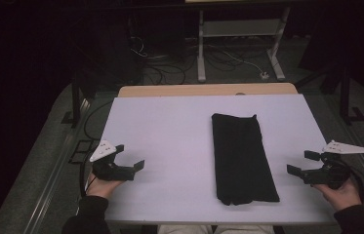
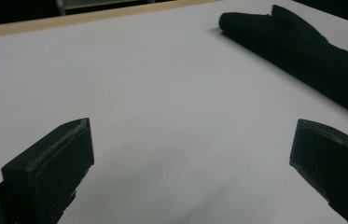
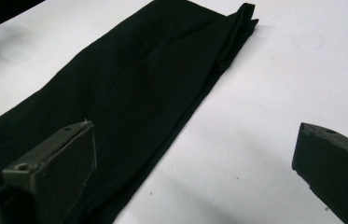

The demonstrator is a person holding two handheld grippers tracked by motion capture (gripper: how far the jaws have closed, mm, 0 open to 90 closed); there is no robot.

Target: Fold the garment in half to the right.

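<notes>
A black cloth [image 1: 242, 157], folded into a long strip, lies flat on the white table [image 1: 170, 131], running from the middle toward the near edge. My left gripper [image 1: 130, 157] rests near the table's front left corner, open and holding nothing, well left of the cloth. My right gripper [image 1: 302, 163] sits at the front right, open, a short way right of the strip. In the left gripper view [image 2: 190, 149] the cloth [image 2: 302, 51] lies ahead at the upper right. In the right gripper view [image 3: 192, 154] the cloth [image 3: 129, 88] stretches away under the left jaw.
A wooden strip [image 1: 204, 89] edges the table's far side. Beyond it stand a white metal frame [image 1: 238, 44] and loose cables [image 1: 170, 63] on the dark floor. A dark stand [image 1: 345, 97] is at the right.
</notes>
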